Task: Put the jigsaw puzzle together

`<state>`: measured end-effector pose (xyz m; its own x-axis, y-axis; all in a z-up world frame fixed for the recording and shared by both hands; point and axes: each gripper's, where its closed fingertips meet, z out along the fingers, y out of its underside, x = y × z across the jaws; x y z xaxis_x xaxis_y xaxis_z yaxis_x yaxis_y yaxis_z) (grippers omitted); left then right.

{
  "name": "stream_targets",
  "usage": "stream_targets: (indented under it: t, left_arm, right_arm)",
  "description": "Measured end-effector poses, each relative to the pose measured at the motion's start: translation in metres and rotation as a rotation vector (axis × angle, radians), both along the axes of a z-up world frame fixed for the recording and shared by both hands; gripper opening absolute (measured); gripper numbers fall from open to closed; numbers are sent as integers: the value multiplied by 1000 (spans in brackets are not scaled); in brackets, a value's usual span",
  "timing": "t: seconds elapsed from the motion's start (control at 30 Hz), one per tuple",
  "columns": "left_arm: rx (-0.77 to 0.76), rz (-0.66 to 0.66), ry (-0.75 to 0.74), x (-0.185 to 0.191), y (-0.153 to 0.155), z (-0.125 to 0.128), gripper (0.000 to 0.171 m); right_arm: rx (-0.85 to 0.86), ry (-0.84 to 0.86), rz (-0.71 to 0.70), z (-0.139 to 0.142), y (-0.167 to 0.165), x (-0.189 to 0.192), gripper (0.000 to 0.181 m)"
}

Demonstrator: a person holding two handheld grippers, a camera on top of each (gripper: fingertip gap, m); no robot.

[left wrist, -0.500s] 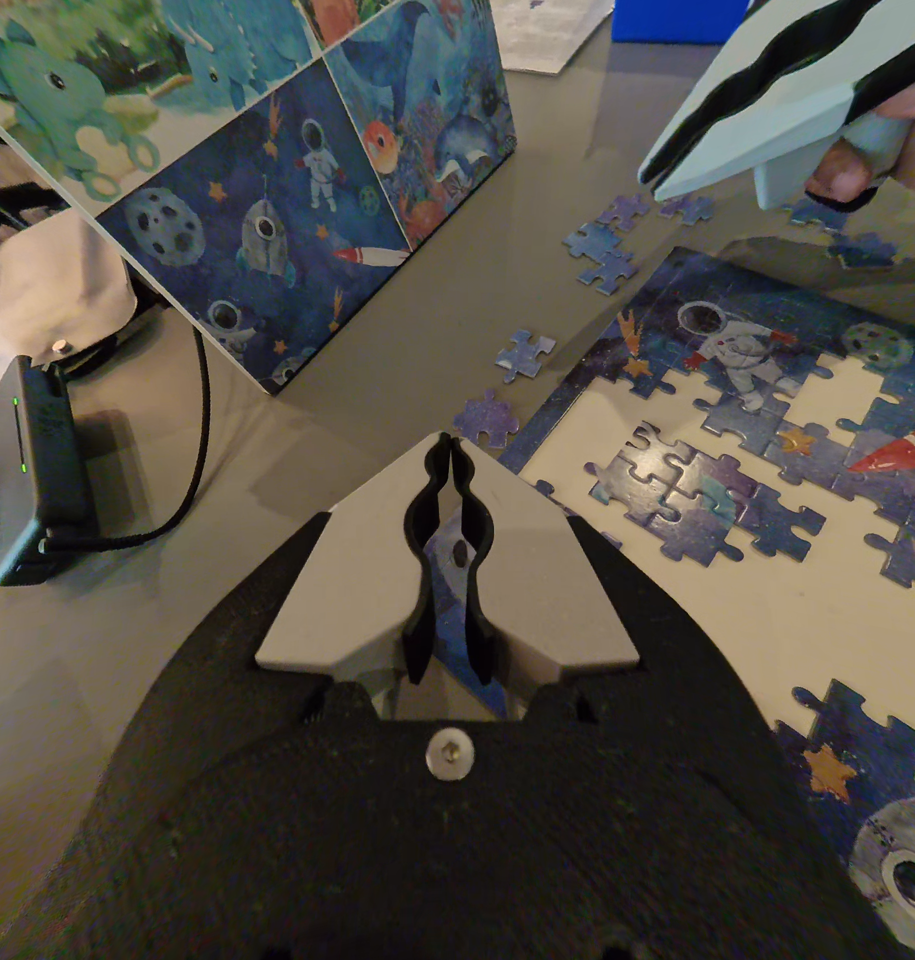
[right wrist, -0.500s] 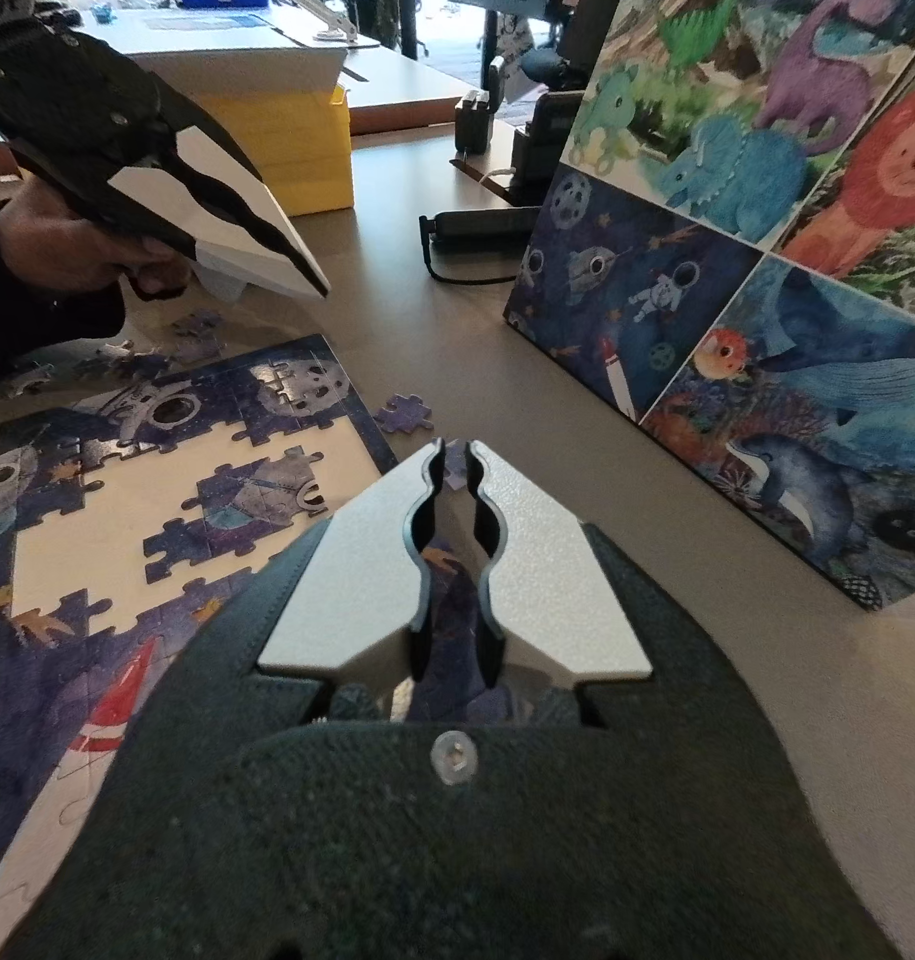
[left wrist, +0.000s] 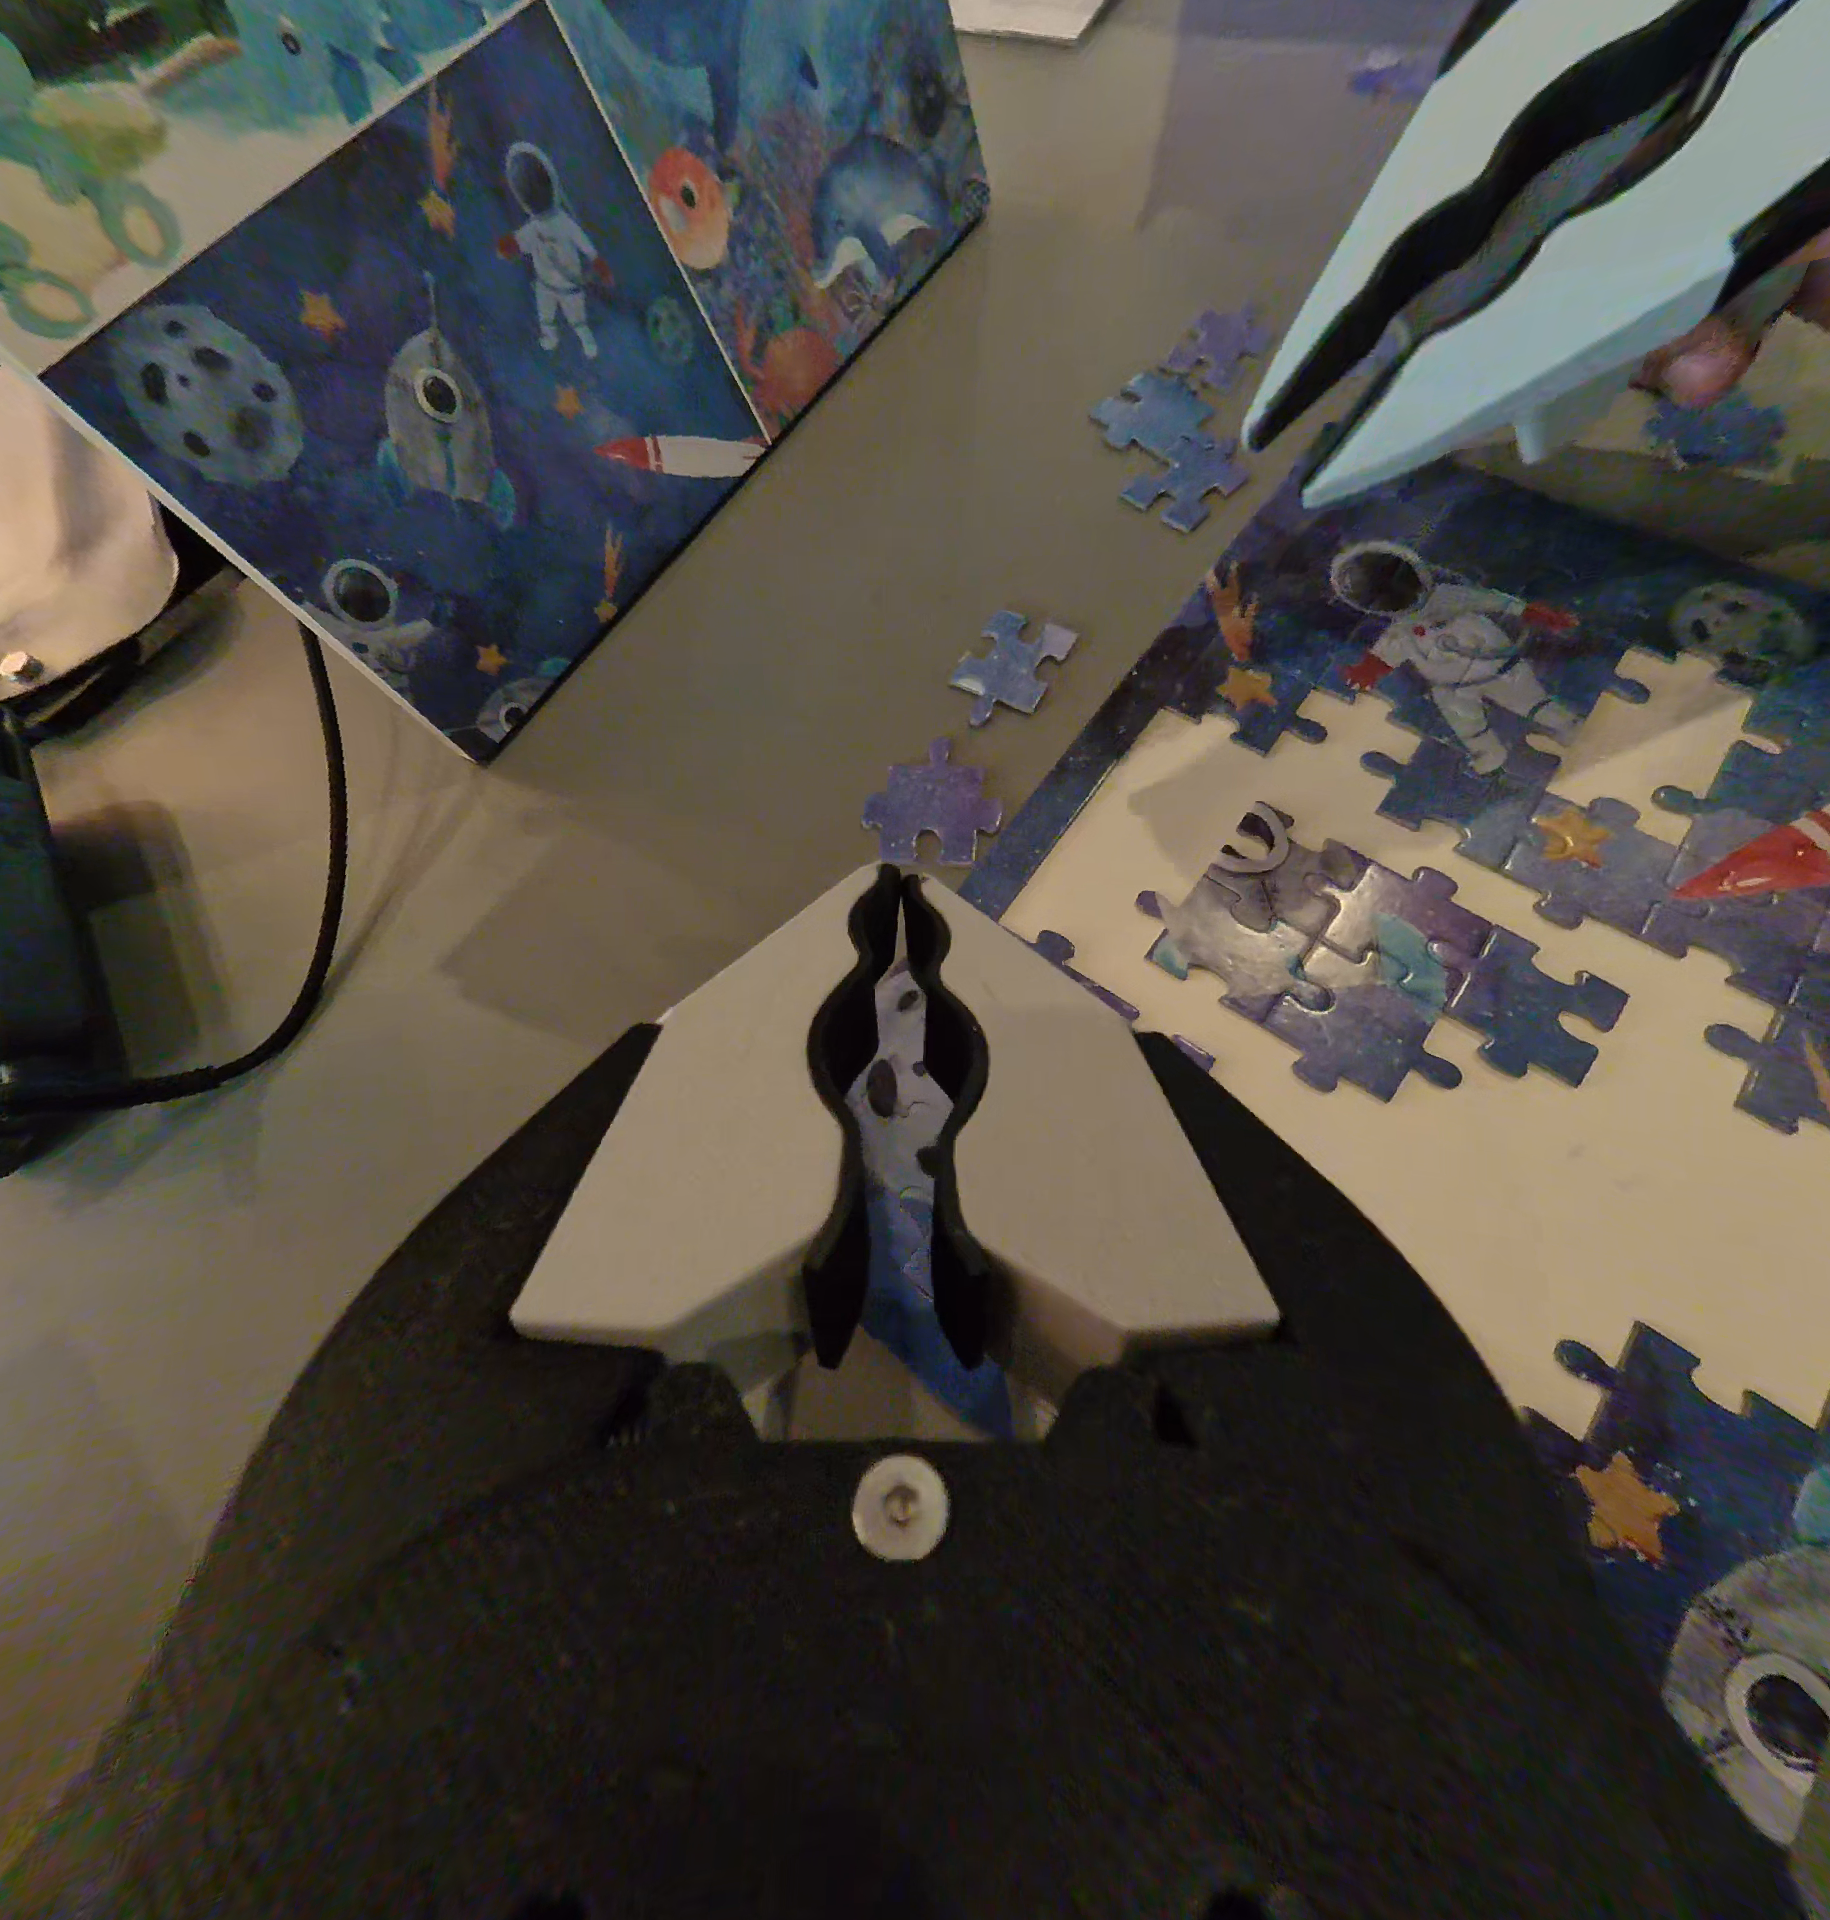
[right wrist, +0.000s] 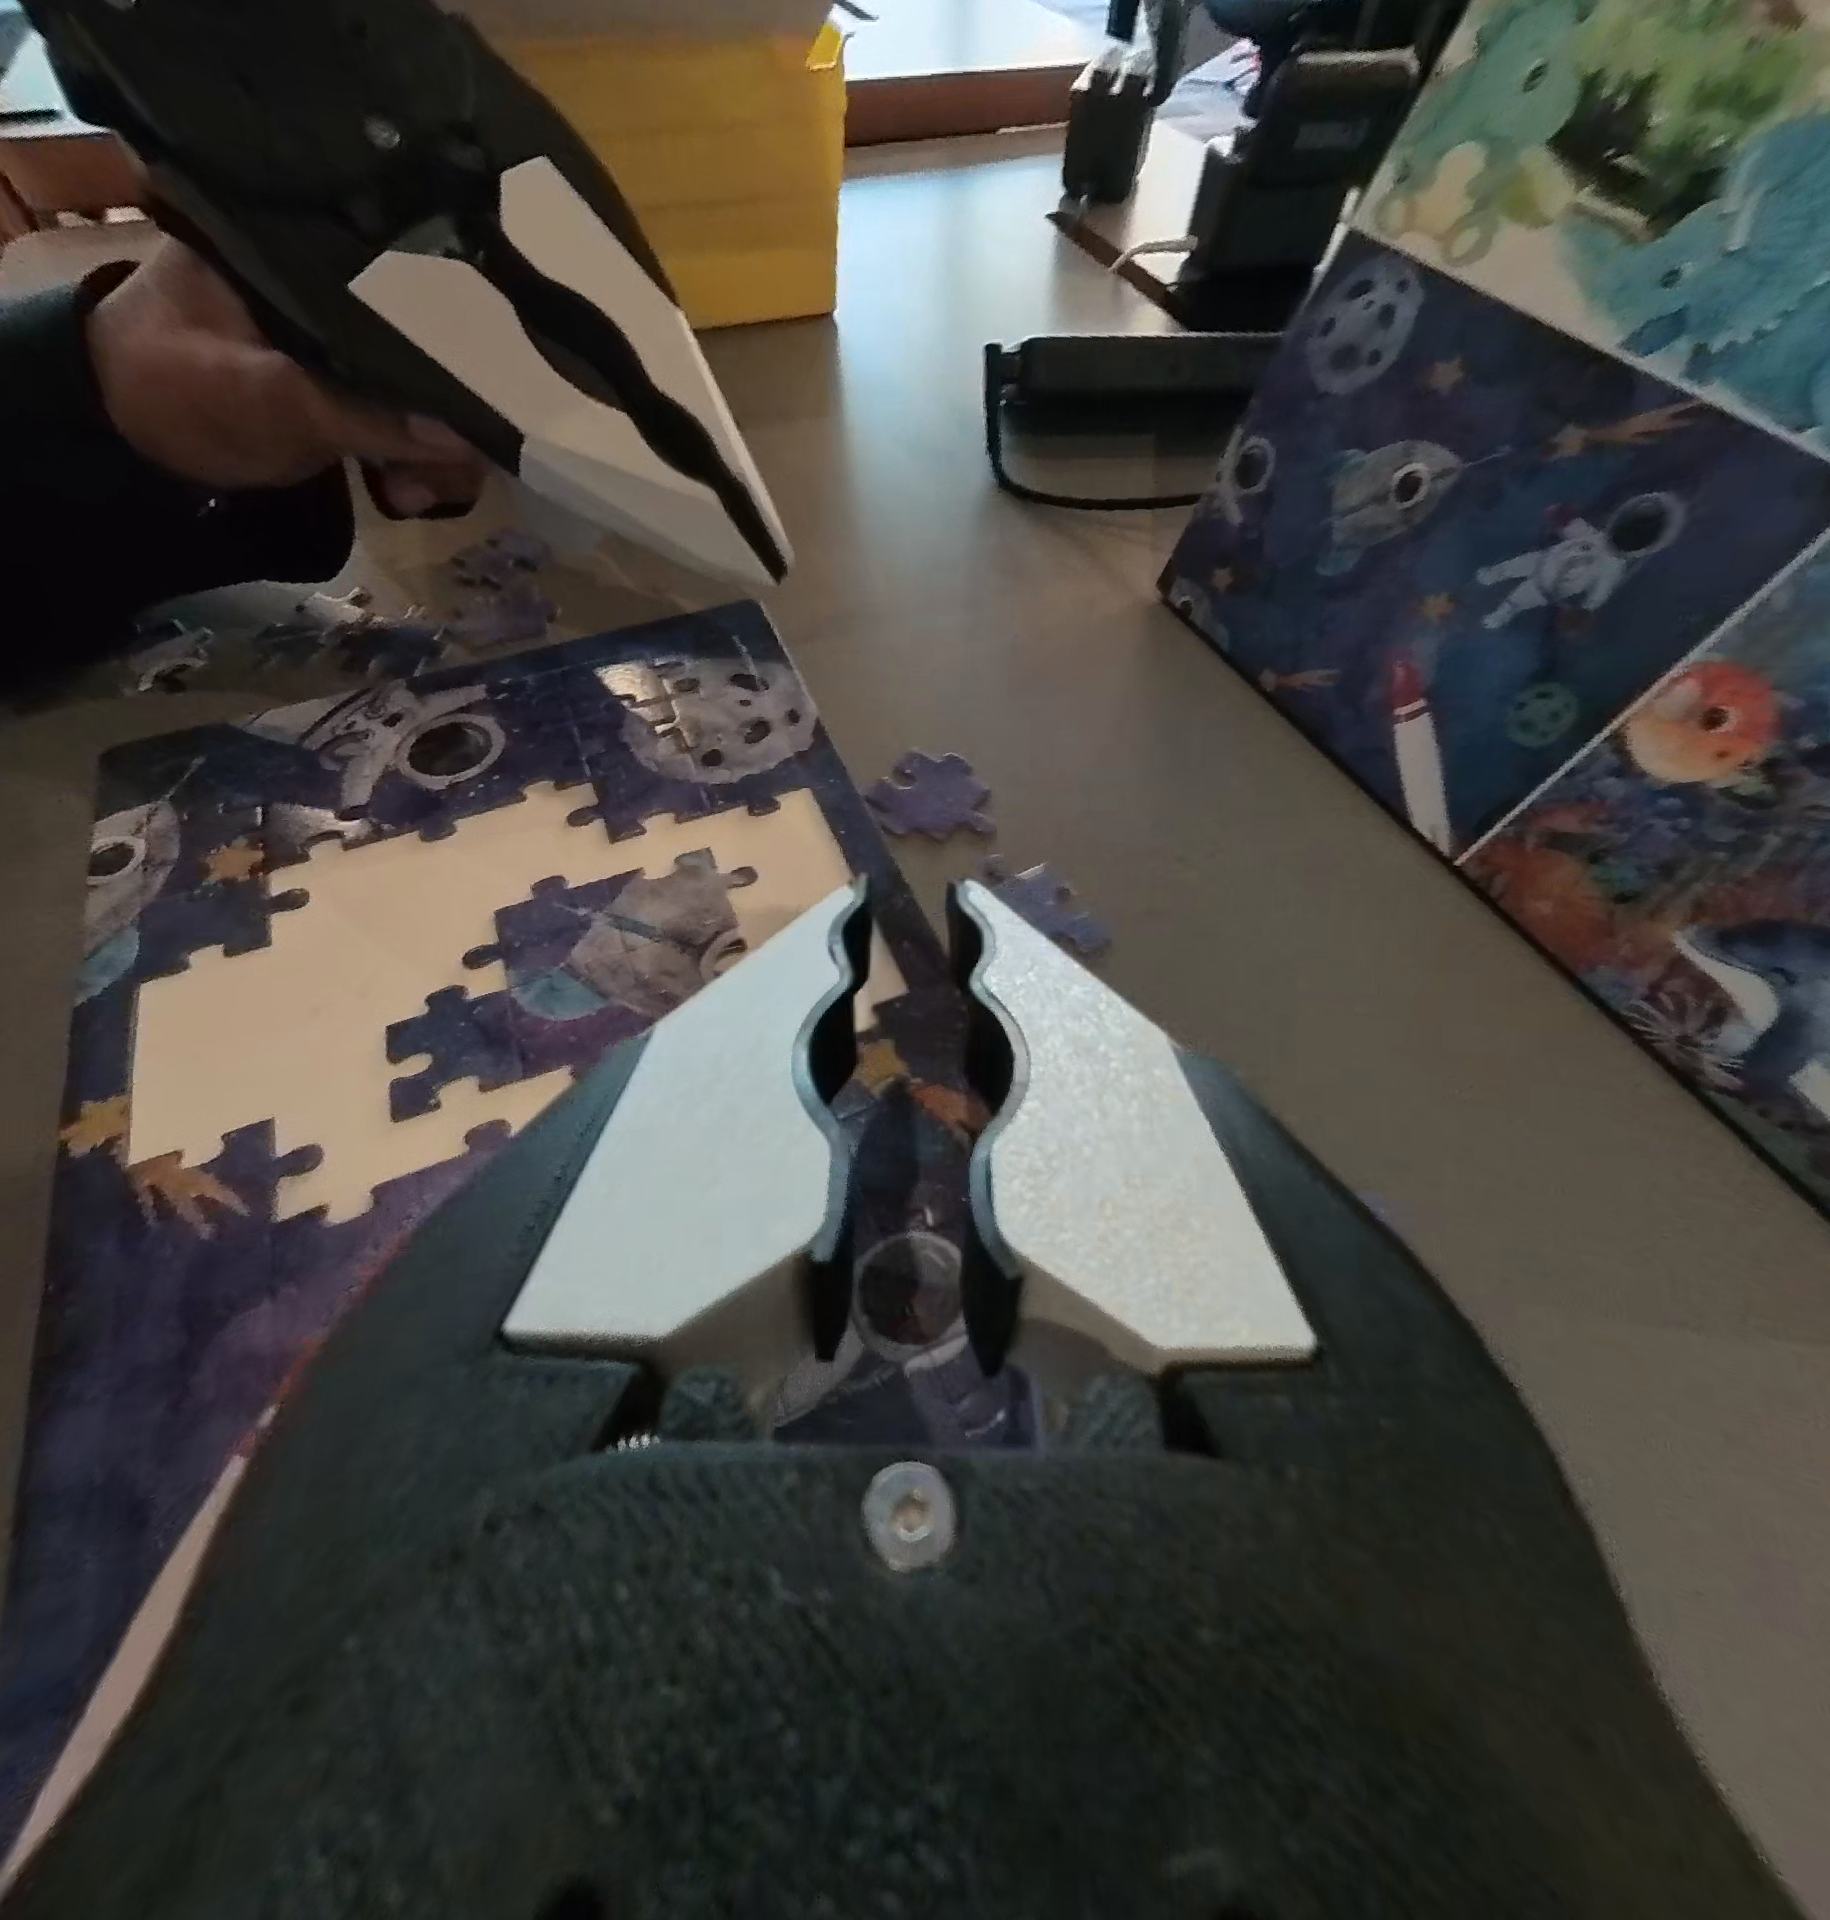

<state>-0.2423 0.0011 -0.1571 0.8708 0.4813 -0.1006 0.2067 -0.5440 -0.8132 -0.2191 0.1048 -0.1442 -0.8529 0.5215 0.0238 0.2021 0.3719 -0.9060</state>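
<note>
The left gripper (left wrist: 903, 878) hovers above the near left edge of the jigsaw puzzle (left wrist: 1513, 831), its fingers pressed together with nothing between them. The right gripper (right wrist: 909, 896) hangs above the puzzle's right edge, fingers released with a narrow gap at the tips and empty.

The puzzle lies flat on the grey table (left wrist: 682, 831): its border and much of the picture are assembled, a pale bare area remains in the middle, and a joined cluster of pieces (left wrist: 1337, 956) lies inside that area, apart from the border.

Loose pieces rest on the table just outside the frame: a purple piece (left wrist: 932, 805) just beyond the left gripper's tips, a second piece (left wrist: 1015, 665) farther off, and a small group (left wrist: 1176, 436) near the far corner.

The picture box (left wrist: 454, 343) stands tilted at far left.
</note>
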Motion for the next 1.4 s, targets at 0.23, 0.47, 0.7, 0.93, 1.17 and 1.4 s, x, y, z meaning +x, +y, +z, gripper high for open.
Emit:
stream_targets:
  t: [0.23, 0.47, 0.7, 0.93, 1.17, 1.4]
  left_arm:
    - [-59, -27, -23, 7, 4, -11, 0]
    - [31, -343, -330, 70, 37, -22, 8]
    - [10, -294, -320, 61, 34, -27, 12]
    - [24, -233, -309, 49, 30, -26, 10]
    - [57, -200, -312, 43, 27, -22, 9]
    - [20, -230, -328, 49, 28, -28, 9]
  right_arm:
    - [73, -90, 58, -20, -16, 13, 19]
    - [125, -263, 227, -42, -39, 48, 42]
    - [196, -244, 224, -53, -47, 51, 56]
    - [230, -268, 244, -62, -52, 56, 56]
    - [240, -260, 271, -63, -54, 62, 54]
    - [243, -229, 256, -60, -52, 58, 52]
